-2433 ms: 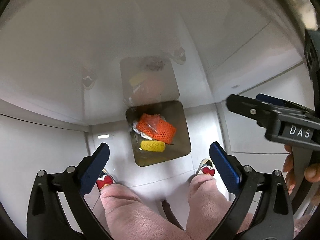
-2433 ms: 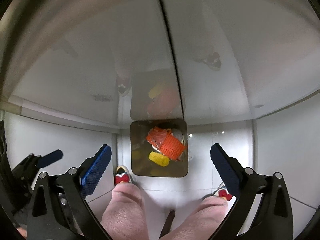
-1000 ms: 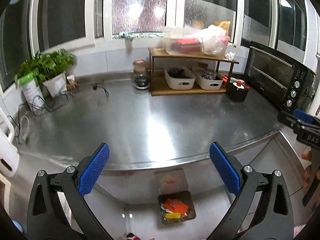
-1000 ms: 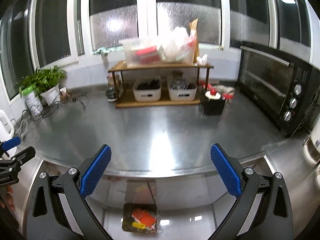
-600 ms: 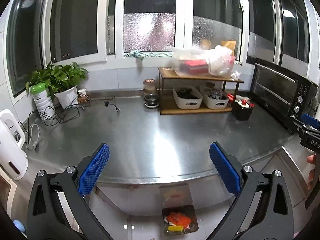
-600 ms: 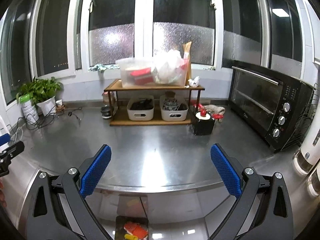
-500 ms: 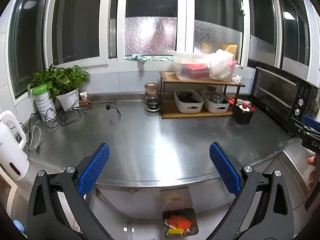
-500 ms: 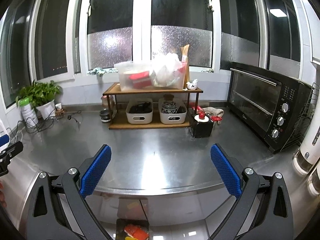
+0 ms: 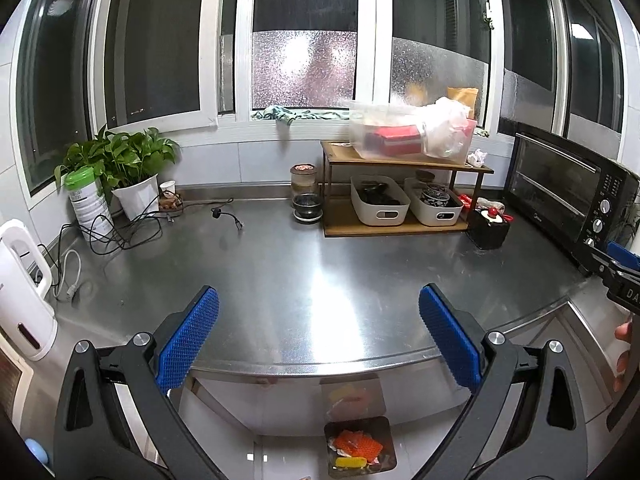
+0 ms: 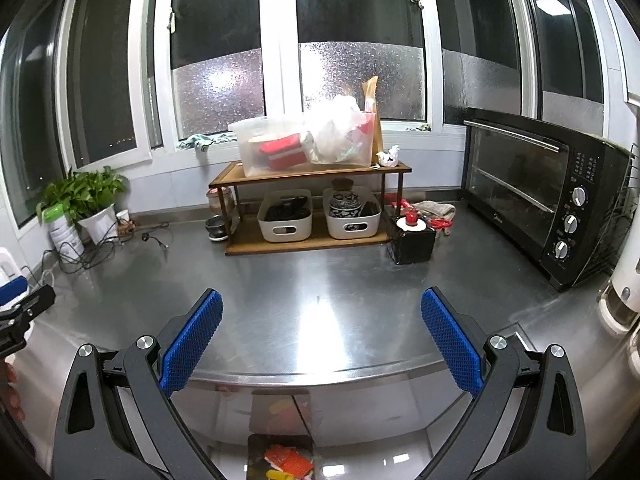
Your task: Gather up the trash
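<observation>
left gripper (image 9: 318, 336) and right gripper (image 10: 320, 338) both spread wide, empty, level over steel counter's front edge (image 9: 320, 364). trash bin (image 9: 360, 446) with orange and yellow scraps on floor below, nearer the left.

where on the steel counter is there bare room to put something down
The wide front-centre of the counter is bare, from its front edge back to the wooden rack. Crowded: left back corner with potted plant and cables; right side by the toaster oven.
</observation>
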`<control>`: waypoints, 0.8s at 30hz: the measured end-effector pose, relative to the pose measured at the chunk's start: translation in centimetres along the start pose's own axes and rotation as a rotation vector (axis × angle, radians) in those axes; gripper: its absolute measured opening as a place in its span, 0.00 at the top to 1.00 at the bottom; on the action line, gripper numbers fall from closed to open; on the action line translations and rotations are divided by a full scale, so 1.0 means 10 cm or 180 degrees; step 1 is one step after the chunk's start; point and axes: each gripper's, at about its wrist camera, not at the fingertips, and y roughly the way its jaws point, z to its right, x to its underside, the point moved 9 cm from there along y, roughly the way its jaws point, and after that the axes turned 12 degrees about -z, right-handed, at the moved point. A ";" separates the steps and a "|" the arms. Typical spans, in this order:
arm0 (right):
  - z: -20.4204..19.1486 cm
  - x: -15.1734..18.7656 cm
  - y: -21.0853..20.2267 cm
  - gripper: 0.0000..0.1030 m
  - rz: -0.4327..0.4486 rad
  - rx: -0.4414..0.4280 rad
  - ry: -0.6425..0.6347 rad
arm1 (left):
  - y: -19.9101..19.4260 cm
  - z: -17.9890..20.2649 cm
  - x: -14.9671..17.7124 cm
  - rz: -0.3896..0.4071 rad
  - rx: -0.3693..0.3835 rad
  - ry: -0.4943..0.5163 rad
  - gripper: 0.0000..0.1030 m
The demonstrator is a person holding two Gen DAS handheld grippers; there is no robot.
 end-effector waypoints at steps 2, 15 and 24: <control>-0.01 -0.01 0.00 0.03 0.0010 -0.0002 -0.0023 | 0.00 0.00 0.00 -0.0002 0.0004 -0.0005 0.08; -0.07 -0.04 0.04 0.03 -0.0017 -0.0034 -0.0052 | 0.03 -0.04 -0.04 -0.0020 0.0016 -0.0017 0.08; -0.07 -0.04 0.03 0.03 -0.0014 -0.0033 -0.0041 | 0.03 -0.03 -0.05 -0.0008 0.0027 -0.0006 0.08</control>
